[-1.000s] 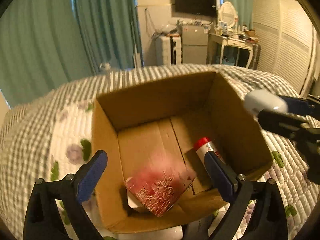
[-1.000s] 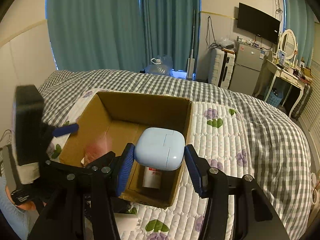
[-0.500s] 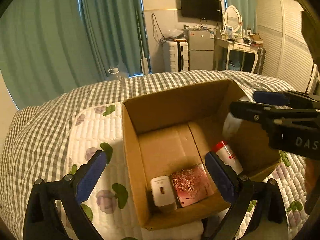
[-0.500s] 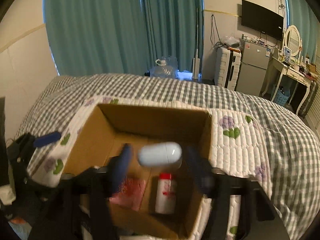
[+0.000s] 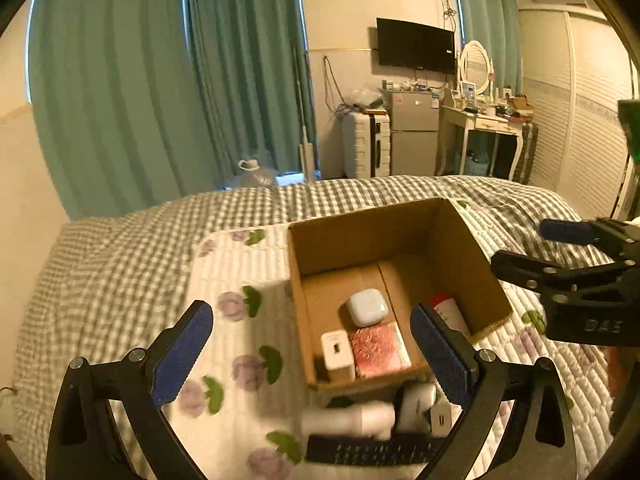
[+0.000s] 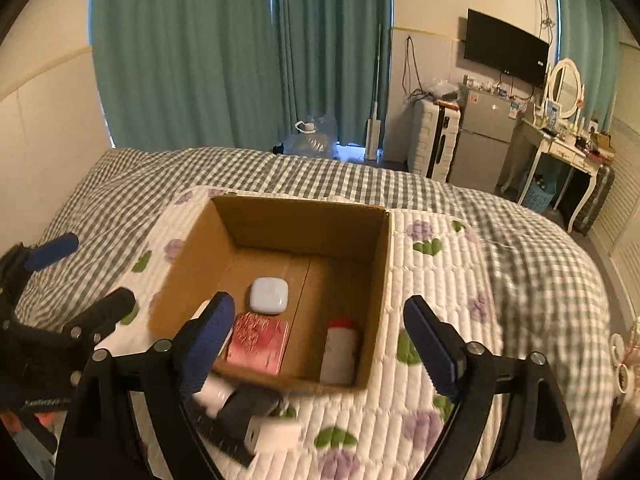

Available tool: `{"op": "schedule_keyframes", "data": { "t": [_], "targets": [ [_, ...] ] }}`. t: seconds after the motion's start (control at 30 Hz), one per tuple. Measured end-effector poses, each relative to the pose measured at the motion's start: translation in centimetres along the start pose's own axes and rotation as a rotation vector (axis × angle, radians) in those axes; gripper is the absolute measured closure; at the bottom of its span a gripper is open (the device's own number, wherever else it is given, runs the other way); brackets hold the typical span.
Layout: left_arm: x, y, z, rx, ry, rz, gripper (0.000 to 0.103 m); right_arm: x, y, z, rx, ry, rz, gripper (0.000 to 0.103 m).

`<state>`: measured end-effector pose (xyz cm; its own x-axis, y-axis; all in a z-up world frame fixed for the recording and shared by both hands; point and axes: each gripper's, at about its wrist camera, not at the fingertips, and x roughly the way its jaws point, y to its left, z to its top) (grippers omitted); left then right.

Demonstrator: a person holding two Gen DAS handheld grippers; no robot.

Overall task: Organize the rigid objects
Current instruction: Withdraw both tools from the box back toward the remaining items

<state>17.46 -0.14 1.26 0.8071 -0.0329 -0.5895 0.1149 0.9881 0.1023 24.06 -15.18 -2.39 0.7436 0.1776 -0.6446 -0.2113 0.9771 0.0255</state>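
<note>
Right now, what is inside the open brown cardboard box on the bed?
Inside the cardboard box: a pale blue rounded case, a pink patterned packet, a red-capped white bottle and a white charger block. Anything beneath them is hidden.

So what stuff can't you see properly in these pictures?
- Pile in front of the cardboard box, both views: blurred, partly behind the gripper arms; only a white tube-shaped thing and a black flat thing show.
- White charger, right wrist view: mostly behind a finger.
- Red-capped bottle, left wrist view: lower part behind a finger.
- Pink booklet print: too blurred to read.
</note>
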Motion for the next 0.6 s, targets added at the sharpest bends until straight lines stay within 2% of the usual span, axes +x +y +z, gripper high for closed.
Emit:
{"op": "schedule_keyframes", "data": {
  "t": [0.17,0.3,0.47,0.6],
  "targets": [
    [-2.9,1.0,-1.6,-0.035,0.01,0.042,0.001,-4.1,1.5,-1.6,-0.025,-0.014,-0.012,0.012],
    [-4.3,2.1,-3.4,-0.092,0.024,0.031,0.001,-6.0,2.9,-3.5,-0.051,-0.009,-0.034,0.011],
    [-4.9,2.8,-5.6,-0.113,0.03,0.031,0.001,-6.0,4.0,-5.5,-0.047,0.001,-0.024,0.009],
    [-4.0,2.6,-7.6,-0.123,0.053,0.036,0.001,-4.4,4.7,-7.0,-0.052,0.019,-0.043,0.009]
  ]
}}
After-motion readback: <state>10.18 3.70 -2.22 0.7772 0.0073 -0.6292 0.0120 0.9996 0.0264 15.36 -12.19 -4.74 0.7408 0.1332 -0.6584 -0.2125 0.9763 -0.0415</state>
